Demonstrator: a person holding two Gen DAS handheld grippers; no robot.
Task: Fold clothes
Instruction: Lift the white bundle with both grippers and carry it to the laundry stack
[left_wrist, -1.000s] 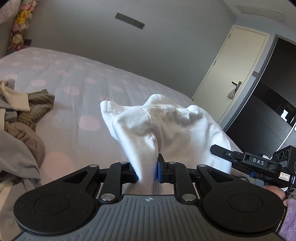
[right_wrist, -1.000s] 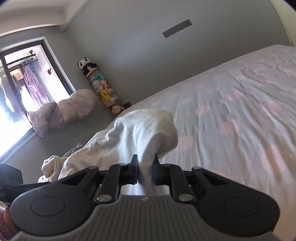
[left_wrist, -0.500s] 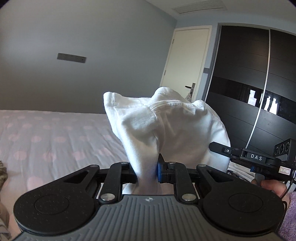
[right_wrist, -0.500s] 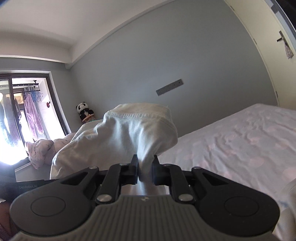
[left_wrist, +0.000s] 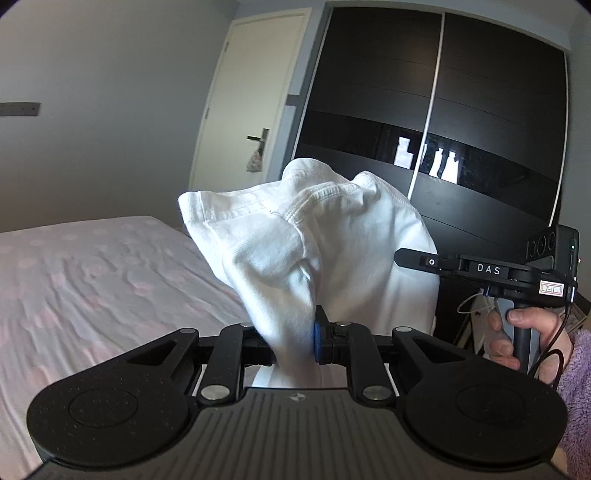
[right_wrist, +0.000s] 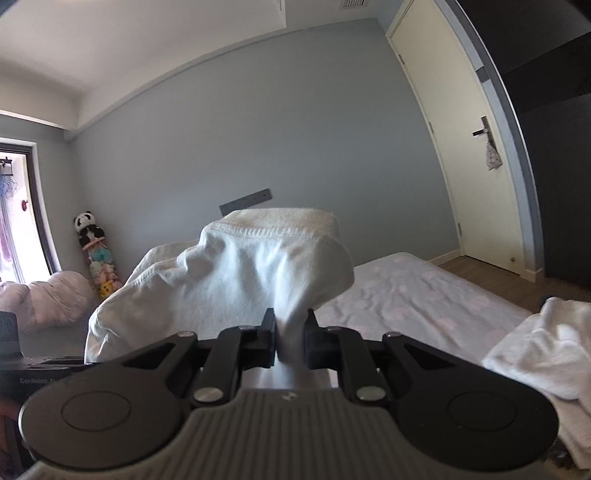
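Grey walls, a cream door (right_wrist: 476, 155) and a black wardrobe (left_wrist: 436, 122) stand around a bed (left_wrist: 85, 280) with a pink-dotted sheet. Both grippers hold one white garment (left_wrist: 332, 251) up in the air above the bed's edge. The left gripper (left_wrist: 295, 341) is clamped on a bunched fold of it; the right gripper (right_wrist: 290, 339) pinches another fold, the cloth draping off to the left in its view. A hand (left_wrist: 517, 332) in a fuzzy purple sleeve (left_wrist: 576, 391) grips the right gripper's handle. More white cloth (right_wrist: 543, 347) lies on the bed at the right.
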